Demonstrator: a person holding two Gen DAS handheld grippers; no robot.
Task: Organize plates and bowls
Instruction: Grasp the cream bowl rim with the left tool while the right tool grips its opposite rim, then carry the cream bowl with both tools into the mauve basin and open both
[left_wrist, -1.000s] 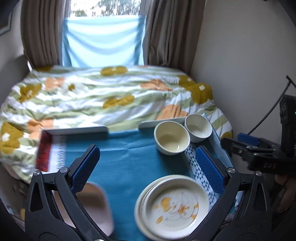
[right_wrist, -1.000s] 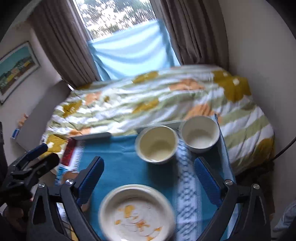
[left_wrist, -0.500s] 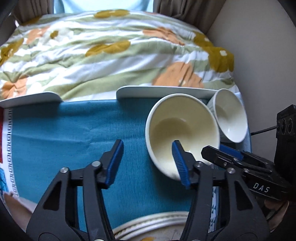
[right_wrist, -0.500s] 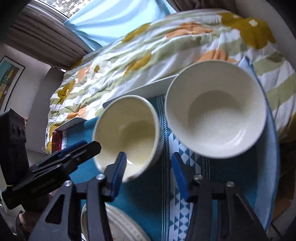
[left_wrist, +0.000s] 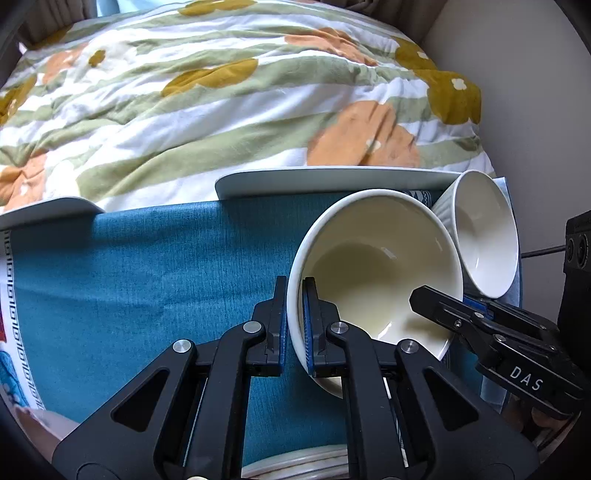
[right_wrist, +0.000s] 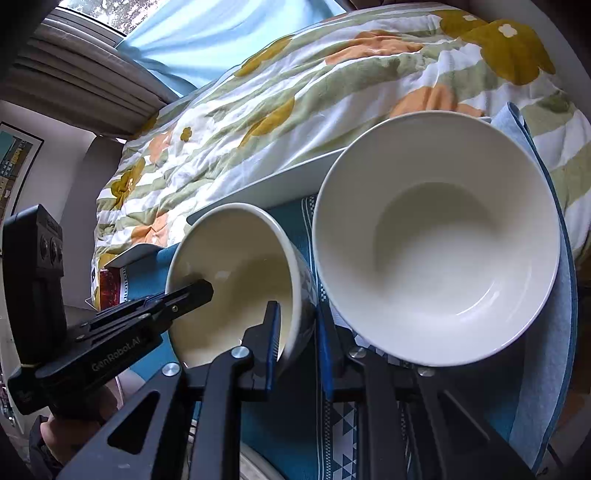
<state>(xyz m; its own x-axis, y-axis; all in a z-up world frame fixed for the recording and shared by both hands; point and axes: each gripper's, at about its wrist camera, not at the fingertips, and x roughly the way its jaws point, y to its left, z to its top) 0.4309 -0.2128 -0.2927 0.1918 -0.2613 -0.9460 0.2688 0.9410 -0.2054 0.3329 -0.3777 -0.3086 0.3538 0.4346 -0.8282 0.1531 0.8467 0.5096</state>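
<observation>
A cream bowl (left_wrist: 373, 273) and white bowl (right_wrist: 436, 236) were seen on a teal cloth (left_wrist: 147, 280), before a green-striped, orange-flowered quilt (left_wrist: 221, 92).

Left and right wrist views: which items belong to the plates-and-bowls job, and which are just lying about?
Job items:
- cream bowl, rim between the shut jaws of the left gripper; the right gripper jaws closing on its opposite rim
- white bowl beside it
- plate stack at the lower edge

Lying about:
- teal cloth
- floral quilt
- curtain

I am working in a home bedroom: a bed with floral duvet (left_wrist: 229, 96), window curtains (right_wrist: 85, 85), framed wall picture (right_wrist: 14, 162).
</observation>
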